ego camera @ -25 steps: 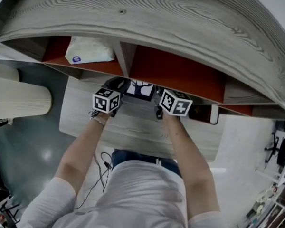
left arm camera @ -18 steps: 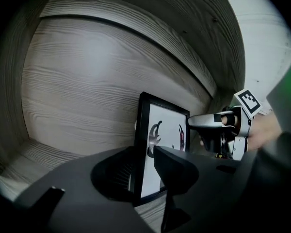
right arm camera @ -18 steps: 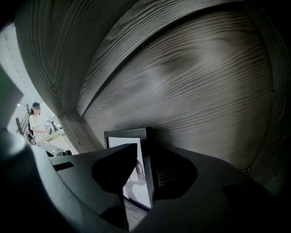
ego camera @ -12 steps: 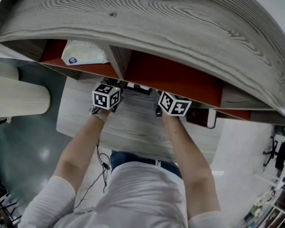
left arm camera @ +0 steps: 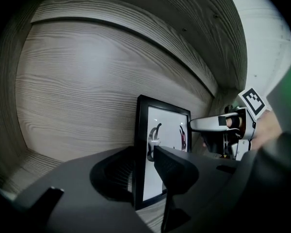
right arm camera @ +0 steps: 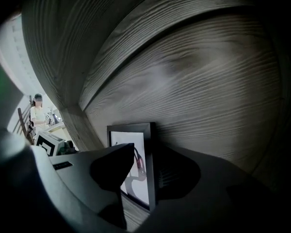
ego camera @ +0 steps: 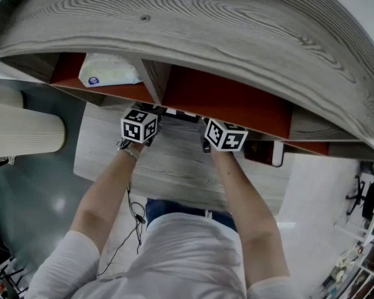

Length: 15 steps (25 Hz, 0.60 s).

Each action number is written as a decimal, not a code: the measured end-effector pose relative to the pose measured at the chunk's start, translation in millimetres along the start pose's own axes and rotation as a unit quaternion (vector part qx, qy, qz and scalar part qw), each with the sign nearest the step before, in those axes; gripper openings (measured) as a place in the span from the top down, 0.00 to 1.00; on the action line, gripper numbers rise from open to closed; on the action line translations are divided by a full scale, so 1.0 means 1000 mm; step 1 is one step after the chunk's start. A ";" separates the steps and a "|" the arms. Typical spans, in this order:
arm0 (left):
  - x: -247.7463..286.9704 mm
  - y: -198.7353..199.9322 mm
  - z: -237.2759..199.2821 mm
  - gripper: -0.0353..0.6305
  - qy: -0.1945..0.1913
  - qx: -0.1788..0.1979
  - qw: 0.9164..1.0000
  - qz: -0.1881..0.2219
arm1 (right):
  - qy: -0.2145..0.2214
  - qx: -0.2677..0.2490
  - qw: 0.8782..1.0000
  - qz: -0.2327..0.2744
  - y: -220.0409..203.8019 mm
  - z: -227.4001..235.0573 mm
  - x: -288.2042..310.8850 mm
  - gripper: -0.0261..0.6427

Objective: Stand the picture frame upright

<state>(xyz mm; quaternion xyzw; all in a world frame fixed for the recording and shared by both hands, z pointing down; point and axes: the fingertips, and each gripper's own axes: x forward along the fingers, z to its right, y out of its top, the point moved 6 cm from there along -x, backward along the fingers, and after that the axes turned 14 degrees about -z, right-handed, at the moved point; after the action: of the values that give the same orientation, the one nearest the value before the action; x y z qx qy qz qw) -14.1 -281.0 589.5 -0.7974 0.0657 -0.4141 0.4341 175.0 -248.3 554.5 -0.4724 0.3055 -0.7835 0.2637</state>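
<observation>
Left gripper [left arm camera: 144, 152]: jaws spread astride the left edge of the black-rimmed rectangular picture frame [left arm camera: 167, 130], which stands upright against the grey wood-grain back panel [left arm camera: 87, 81]. Right gripper [right arm camera: 144, 164]: jaws, just opened wider, straddle its right edge without pressing, probably guarding against tipping.

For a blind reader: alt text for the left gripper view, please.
A black picture frame stands upright before a wood-grain panel, its left edge between the jaws of the left gripper. At right, the right gripper has just been opening its jaws around the frame's other edge.
</observation>
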 end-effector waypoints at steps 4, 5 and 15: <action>-0.004 0.002 -0.001 0.76 -0.002 0.001 1.000 0.002 | -0.010 0.006 1.000 -0.004 -0.005 0.000 -0.001 0.73; -0.005 0.001 -0.002 0.76 -0.002 0.001 1.000 0.003 | -0.013 0.008 1.000 -0.004 -0.006 0.000 -0.002 0.73; 0.005 -0.019 0.017 0.82 -0.043 0.019 0.998 -0.034 | -0.004 -0.007 0.997 -0.075 -0.030 -0.019 0.017 0.79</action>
<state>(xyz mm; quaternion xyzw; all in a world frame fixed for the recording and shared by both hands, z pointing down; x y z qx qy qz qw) -3.4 -261.1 602.0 -0.8081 0.0118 -0.3948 0.4369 147.3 -235.2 579.3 -0.4992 0.2736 -0.7970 0.2016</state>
